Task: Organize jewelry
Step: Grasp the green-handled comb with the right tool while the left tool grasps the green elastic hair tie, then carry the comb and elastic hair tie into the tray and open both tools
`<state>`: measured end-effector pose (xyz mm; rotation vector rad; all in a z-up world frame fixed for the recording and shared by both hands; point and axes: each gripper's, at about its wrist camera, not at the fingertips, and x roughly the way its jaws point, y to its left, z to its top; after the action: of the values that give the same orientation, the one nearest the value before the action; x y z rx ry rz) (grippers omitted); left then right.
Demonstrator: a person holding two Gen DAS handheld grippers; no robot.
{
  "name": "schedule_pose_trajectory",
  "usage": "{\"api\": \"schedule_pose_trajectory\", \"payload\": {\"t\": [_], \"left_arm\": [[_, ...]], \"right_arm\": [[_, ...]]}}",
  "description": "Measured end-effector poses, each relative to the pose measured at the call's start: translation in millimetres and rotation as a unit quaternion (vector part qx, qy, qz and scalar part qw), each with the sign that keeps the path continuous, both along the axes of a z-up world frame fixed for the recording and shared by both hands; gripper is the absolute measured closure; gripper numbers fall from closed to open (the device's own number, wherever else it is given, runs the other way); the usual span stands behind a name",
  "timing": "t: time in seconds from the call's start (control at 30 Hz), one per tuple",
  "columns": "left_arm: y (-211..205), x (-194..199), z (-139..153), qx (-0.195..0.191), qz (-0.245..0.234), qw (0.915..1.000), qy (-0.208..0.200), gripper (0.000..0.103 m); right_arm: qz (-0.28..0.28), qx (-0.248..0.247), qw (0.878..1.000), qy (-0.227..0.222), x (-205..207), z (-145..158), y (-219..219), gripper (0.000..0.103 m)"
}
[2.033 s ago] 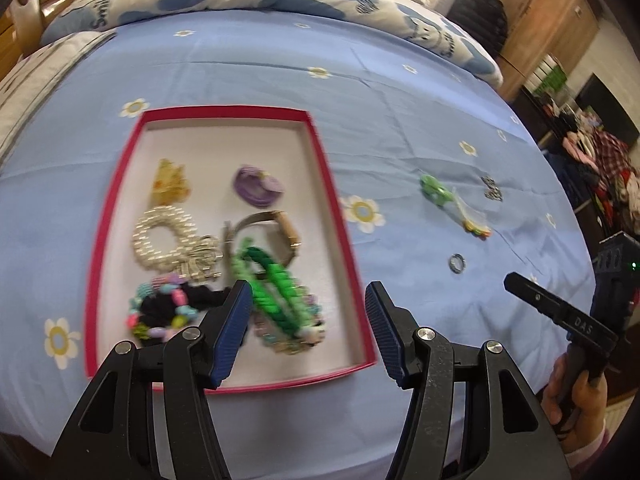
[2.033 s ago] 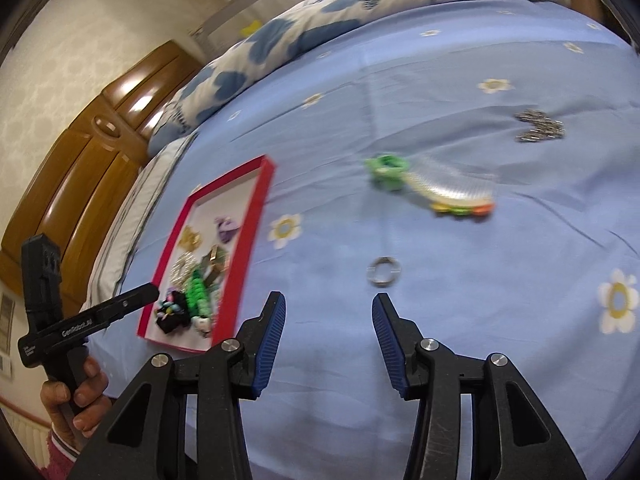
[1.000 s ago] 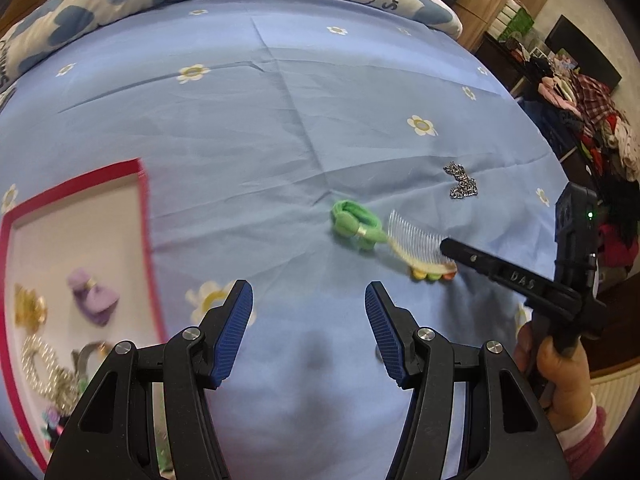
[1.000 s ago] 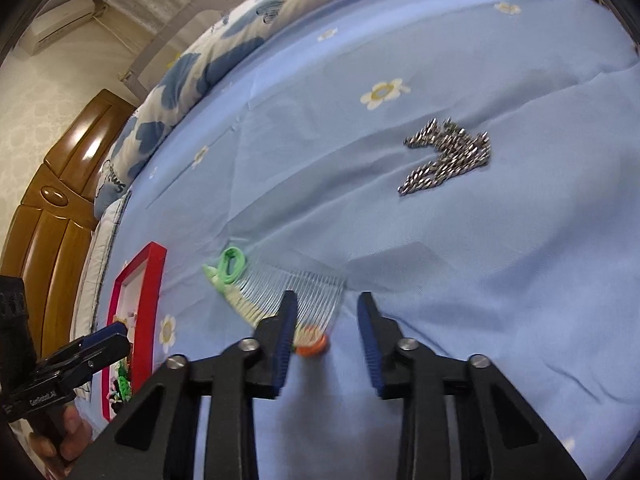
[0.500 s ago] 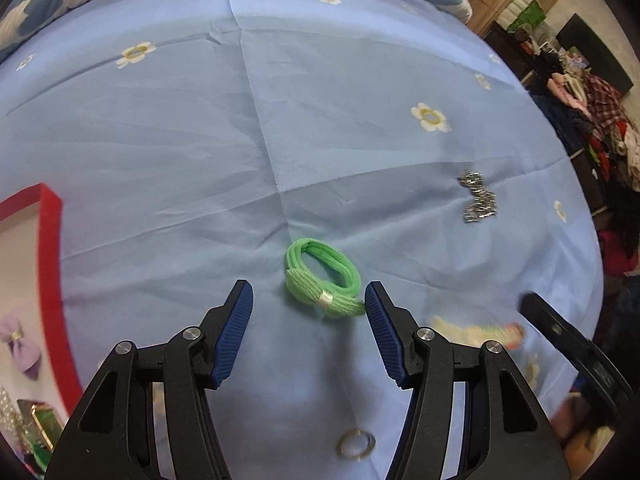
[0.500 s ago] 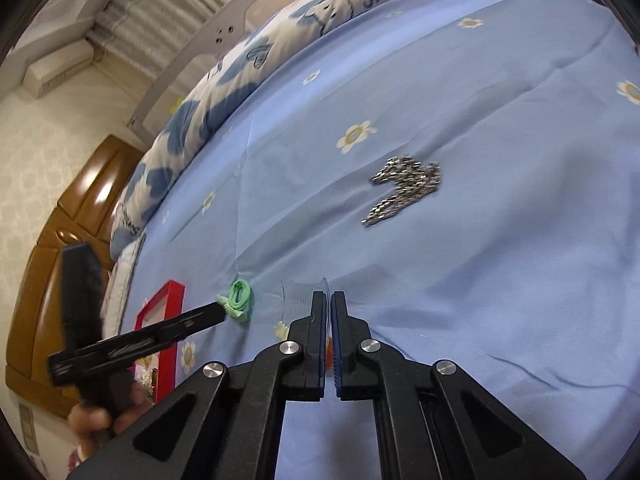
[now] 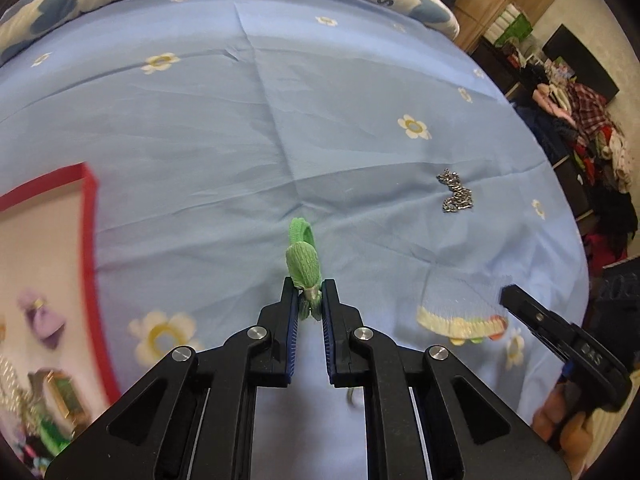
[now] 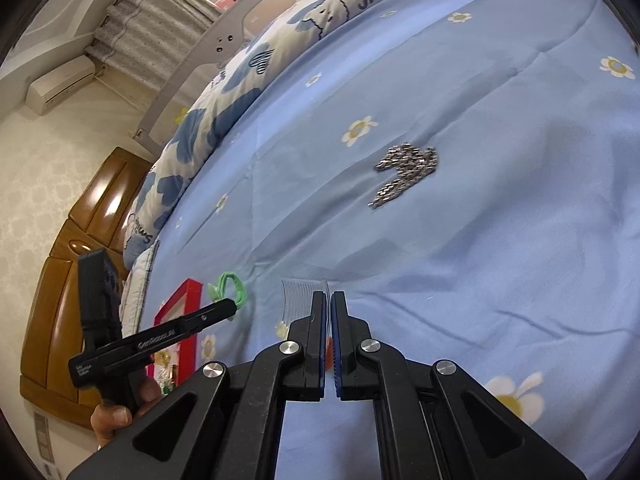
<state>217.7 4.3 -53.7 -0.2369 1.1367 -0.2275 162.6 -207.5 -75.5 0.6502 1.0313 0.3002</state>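
I'm in a home bedroom: blue flowered bedsheet [image 7: 320, 120], quilt [image 8: 248, 80] at eleven o'clock, wooden wardrobe [image 8: 80, 248] at nine.

left gripper [image 8: 230, 308] arm reads something like "GenRobot.ai"; the pillow [image 8: 336, 4] beyond it says "Smile".

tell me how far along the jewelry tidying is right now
Mostly done: the red tray already holds several pieces, including a purple bow. In hand: the left gripper is shut on the green hair tie, and the right gripper is shut on the clear comb. Left on the bedsheet: the silver chain, plus tray drop-offs.
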Motion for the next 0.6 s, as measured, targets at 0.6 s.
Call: {"api": "schedule_pose_trajectory", "payload": {"t": [0.6], "left_arm": [[88, -103, 29, -0.013, 0.078, 0.9967, -0.019, 0.094]], "right_arm": [[0.07, 0.016, 0.997, -0.007, -24, 14, 86, 0.101]]}}
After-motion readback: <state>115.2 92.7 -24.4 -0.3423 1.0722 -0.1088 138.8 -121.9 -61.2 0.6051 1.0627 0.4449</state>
